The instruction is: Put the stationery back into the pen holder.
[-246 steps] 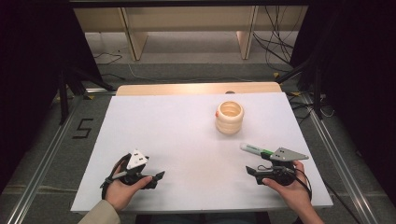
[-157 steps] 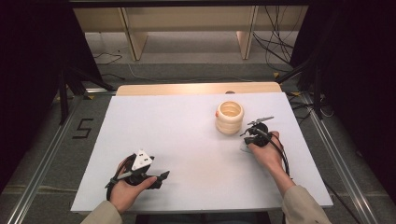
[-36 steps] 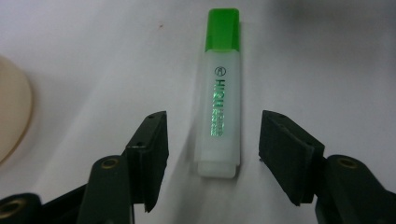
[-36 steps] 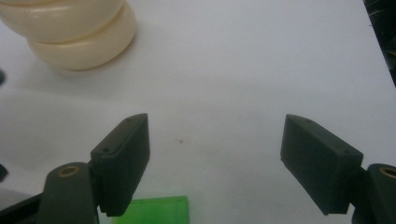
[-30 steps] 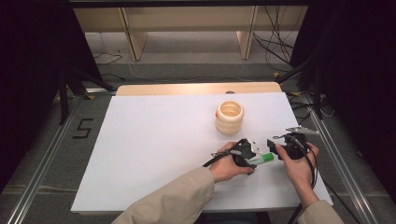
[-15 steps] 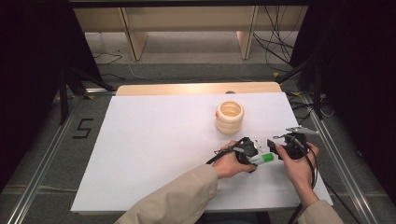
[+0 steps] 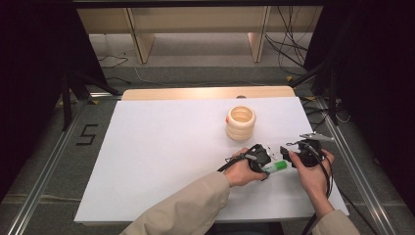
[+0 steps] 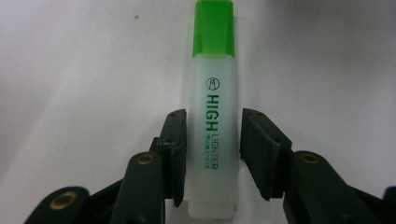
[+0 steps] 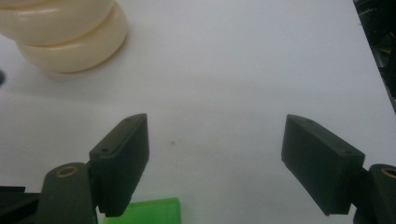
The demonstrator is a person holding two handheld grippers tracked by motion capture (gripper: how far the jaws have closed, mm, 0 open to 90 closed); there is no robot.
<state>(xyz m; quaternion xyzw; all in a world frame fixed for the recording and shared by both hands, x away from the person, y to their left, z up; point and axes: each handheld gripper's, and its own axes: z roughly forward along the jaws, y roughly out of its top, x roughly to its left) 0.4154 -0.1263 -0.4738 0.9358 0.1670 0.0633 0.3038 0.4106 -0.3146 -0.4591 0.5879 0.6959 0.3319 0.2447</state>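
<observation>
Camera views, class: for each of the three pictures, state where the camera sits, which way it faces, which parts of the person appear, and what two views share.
High view: above the person's side, facing forward and down on the white table; forearms, hands, left tool, right tool.
Left gripper view: on the left tool, looking along its jaws at the green highlighter.
Right gripper view: on the right tool, facing the cream ridged cup.
Shared: highlighter's green cap.

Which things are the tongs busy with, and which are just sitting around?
In use:
- highlighter, lying between the left tongs, whose jaws stand either side of its body
- right tongs, open beside its green cap

Just sitting around:
- cream ringed cup, standing apart on the white table
</observation>
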